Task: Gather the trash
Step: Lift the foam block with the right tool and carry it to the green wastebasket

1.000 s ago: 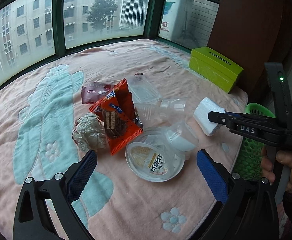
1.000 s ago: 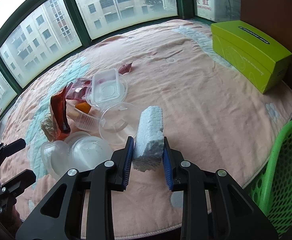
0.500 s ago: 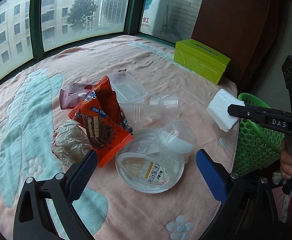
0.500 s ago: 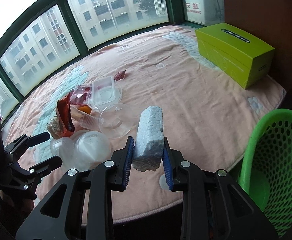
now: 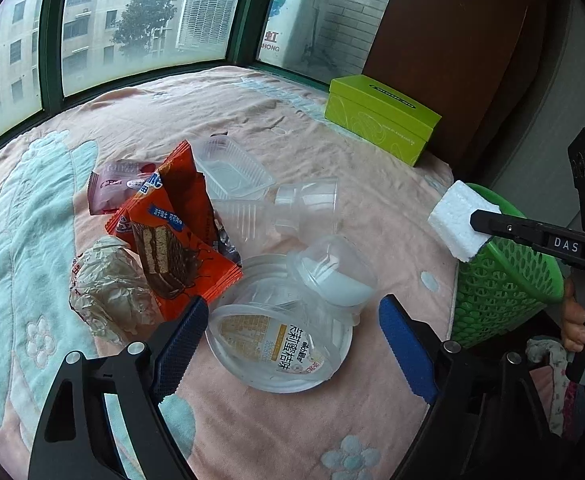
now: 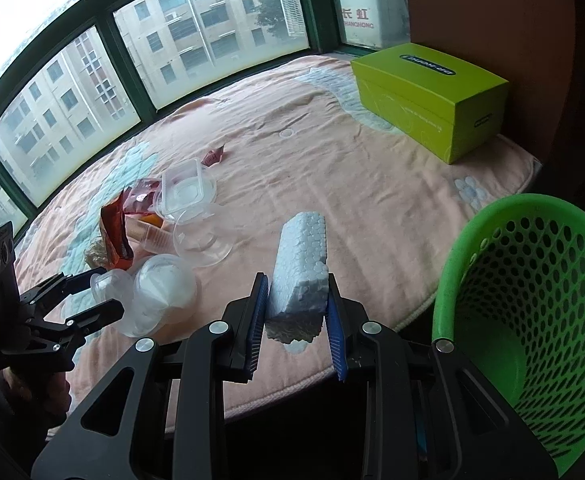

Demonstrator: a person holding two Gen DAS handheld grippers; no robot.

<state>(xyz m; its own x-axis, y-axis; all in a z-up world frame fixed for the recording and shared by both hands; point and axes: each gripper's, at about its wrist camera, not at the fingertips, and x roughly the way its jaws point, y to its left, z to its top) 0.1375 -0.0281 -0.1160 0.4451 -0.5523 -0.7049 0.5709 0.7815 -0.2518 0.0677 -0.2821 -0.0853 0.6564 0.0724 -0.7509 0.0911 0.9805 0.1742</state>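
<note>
Our right tongs point(image 6: 297, 316) pinch the foam block point(image 6: 300, 268), its long axis pointing away; the green basket point(image 6: 532, 300) sits just right of the block.

Home bay-window nook: blanket point(image 6: 332, 184) on ledge, apartment blocks outside.

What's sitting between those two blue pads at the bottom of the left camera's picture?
In the left wrist view, a clear round plastic lid with a printed label lies between the closing left gripper pads, untouched, on the pink blanket.
</note>
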